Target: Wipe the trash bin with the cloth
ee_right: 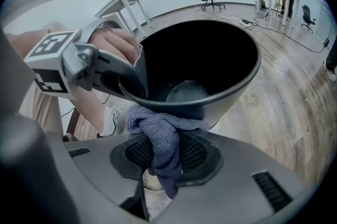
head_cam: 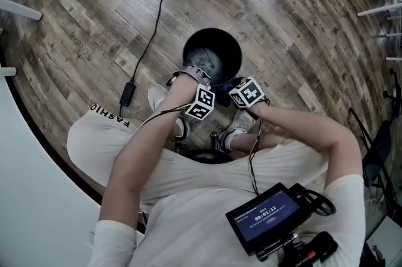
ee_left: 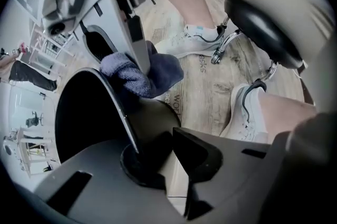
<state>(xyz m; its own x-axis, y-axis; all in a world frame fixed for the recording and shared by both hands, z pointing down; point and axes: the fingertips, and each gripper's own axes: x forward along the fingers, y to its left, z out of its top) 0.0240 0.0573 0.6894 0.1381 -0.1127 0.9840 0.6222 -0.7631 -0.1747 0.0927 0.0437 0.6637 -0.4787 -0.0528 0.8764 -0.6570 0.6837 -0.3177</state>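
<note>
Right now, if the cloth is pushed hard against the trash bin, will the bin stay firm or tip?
The trash bin looks thin-walled, empty and narrower toward its base, so probably light and tippy. The left gripper is shut on its rim, which should steady it. Its smooth wall may flex slightly.

The trash bin [ee_right: 234,96] looks like smooth dark plastic with a soft sheen — its inner bottom gives a duller, smudged shine. The cloth [ee_right: 163,138] is blue-grey terry, nubbly and matt. The right gripper [ee_right: 166,158] has a matt grey plastic shell, and its pads [ee_right: 196,153] are black with a fine mesh texture. The floor [head_cam: 282,21] is wood-grain planking — weathered-looking, low in gloss. The stool seat [ee_left: 263,33] is black and glossy.
</note>
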